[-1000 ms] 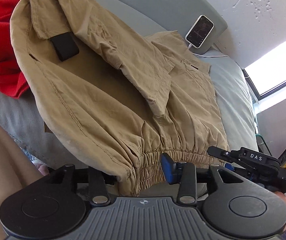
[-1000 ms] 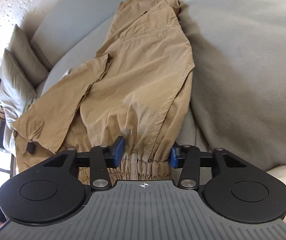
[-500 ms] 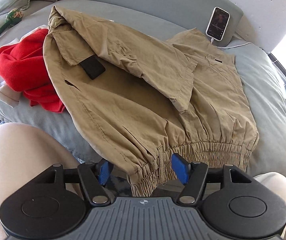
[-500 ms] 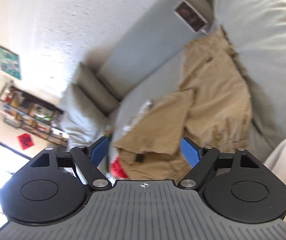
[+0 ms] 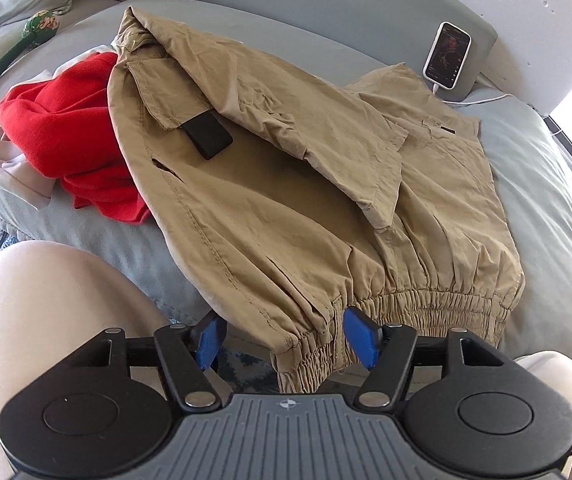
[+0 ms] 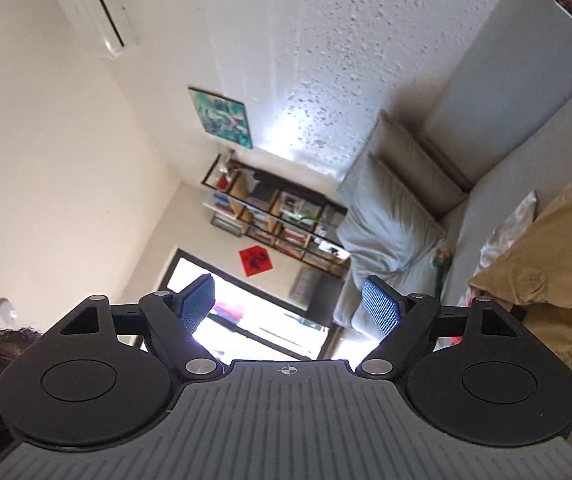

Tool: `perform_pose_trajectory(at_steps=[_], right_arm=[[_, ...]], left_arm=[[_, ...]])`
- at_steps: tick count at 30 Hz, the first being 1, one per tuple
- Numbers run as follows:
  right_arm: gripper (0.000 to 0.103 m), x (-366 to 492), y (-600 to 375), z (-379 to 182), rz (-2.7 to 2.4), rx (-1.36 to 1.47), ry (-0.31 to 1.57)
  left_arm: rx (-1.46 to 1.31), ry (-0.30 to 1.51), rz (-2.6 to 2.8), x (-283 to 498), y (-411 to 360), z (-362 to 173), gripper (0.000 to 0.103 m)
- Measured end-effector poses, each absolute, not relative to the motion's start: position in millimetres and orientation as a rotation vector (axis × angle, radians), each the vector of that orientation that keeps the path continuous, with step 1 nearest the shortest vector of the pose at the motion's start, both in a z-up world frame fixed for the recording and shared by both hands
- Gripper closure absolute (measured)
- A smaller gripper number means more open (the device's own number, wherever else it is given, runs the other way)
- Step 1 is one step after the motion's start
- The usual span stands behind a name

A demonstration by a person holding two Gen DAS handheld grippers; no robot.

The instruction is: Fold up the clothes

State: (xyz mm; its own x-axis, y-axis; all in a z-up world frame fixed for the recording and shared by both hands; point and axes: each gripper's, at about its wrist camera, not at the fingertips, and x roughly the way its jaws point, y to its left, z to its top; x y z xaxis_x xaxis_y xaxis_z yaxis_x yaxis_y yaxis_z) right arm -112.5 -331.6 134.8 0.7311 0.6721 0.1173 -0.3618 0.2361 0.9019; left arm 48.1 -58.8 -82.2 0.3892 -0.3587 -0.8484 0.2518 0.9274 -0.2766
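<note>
**Both grippers free, jacket half-folded on the couch**

Fingers of the left gripper (image 5: 286, 340) stand apart with nothing between the blue pads (image 5: 359, 338); the elastic hem of the tan jacket (image 5: 286, 184) hangs just in front of them over the couch (image 5: 325, 12) edge, apparently untouched. Left of the jacket a red garment (image 5: 66, 132) lies partly under its shoulder, with a bare knee (image 5: 46, 320) in the near corner. Across the jacket's middle one sleeve is folded in; at the far right a phone (image 5: 447, 54) leans against the backrest on its cable.

The right gripper (image 6: 289, 304) is likewise spread and empty (it points up at the wall and shelves, with only a strip of jacket at the right edge of its view).

Risks, as I judge them: grabbing just the hem's top layer would drag the jacket off the cushion; the red garment could get pulled along with the left side; a wide fold toward the backrest could knock the phone down.
</note>
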Motion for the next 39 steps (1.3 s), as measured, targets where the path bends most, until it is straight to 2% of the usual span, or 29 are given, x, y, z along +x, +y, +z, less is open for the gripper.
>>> perform_pose_trajectory(at_steps=[7, 12, 16, 39], right_arm=[[0.021, -114.8, -331.2, 142.2, 0.737, 1.105, 0.285], [0.021, -118.9, -336.2, 143.1, 0.736, 1.093, 0.262], [0.021, -116.8, -336.6, 143.1, 0.746, 1.109, 0.254], [0.016, -119.1, -335.1, 159.1, 0.754, 1.098, 0.152]], left_arm=[[-0.076, 1.14, -0.361, 45.8, -61.9, -95.2, 0.038], [-0.163, 1.136, -0.406, 53.9, -67.7, -111.4, 0.039], [-0.232, 1.113, -0.462, 60.5, -77.7, -117.2, 0.048], [-0.243, 1.083, -0.489, 60.1, -81.7, -111.6, 0.048]])
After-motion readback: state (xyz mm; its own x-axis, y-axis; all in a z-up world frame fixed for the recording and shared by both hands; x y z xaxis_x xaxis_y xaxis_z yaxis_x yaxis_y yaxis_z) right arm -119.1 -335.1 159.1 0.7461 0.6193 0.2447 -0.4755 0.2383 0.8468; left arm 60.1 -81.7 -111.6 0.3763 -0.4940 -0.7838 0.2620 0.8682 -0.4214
